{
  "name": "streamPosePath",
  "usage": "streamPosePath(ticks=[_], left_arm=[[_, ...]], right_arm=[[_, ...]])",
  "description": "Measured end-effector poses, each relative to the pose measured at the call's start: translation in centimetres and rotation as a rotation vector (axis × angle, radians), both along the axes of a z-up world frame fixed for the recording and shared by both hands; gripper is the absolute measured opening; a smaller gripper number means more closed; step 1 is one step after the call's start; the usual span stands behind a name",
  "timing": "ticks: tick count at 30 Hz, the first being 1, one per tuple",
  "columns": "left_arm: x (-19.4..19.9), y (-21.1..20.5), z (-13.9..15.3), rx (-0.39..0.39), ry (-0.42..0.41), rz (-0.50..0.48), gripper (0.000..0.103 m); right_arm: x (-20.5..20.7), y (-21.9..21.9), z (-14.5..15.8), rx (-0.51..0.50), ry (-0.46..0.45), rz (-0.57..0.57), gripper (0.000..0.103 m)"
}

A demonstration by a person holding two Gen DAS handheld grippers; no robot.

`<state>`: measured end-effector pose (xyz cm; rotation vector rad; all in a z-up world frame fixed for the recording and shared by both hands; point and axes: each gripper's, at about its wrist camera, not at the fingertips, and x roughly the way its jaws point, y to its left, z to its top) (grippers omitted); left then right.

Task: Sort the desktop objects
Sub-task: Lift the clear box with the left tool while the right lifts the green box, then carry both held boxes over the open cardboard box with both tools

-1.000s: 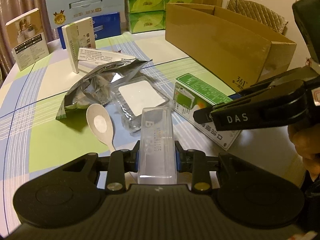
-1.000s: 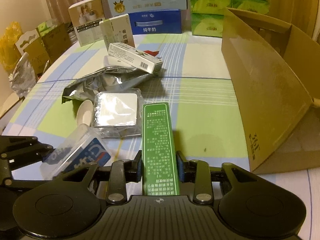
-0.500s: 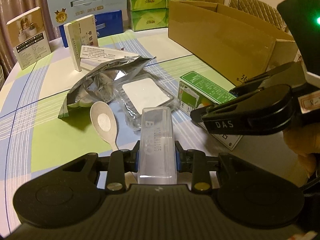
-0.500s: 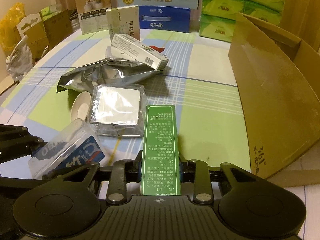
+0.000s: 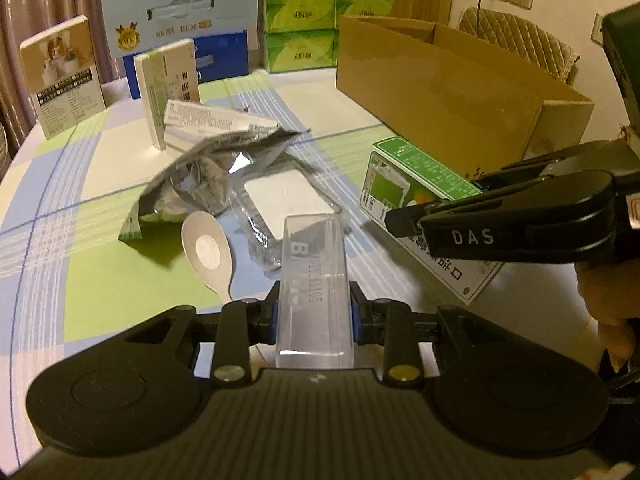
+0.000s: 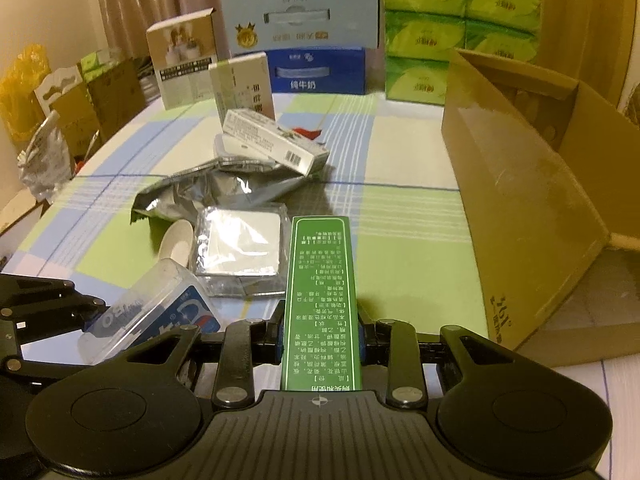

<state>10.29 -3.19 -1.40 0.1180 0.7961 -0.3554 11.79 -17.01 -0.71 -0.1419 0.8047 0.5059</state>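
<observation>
A clear plastic box (image 5: 314,280) sticks out forward from my left gripper (image 5: 314,316), whose jaws are shut on its sides. The right wrist view shows that same box, with a blue label (image 6: 152,316), held above the checked tablecloth (image 6: 400,248). My right gripper (image 6: 320,340) is shut on a long green box (image 6: 319,292) printed with white text. In the left wrist view the right gripper (image 5: 500,216) reaches in from the right, clamped on the green box (image 5: 416,176) beside the cardboard carton. Whether the green box touches the table I cannot tell.
A large open cardboard carton (image 6: 520,184) fills the right side. A silver foil bag (image 5: 208,176), a pale spoon (image 5: 208,248), a wrapped white packet (image 5: 284,196) and a white medicine carton (image 6: 272,144) lie mid-table. Upright boxes and green tissue packs (image 6: 460,32) line the back. A hand (image 5: 608,300) grips the right tool.
The right gripper has shifted slightly upward with the green box in it. The left gripper and its clear box have stayed put.
</observation>
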Motion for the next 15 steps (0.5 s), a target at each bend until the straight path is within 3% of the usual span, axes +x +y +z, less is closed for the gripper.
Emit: streamPosePath(ticks=[15], left_arm=[[-2.2, -2.6, 5.8, -0.020, -0.090, 0.022, 0.026]], right_arm=[[-2.1, -4.0, 6.8, 0.064, -0.113, -0.066, 0.028]])
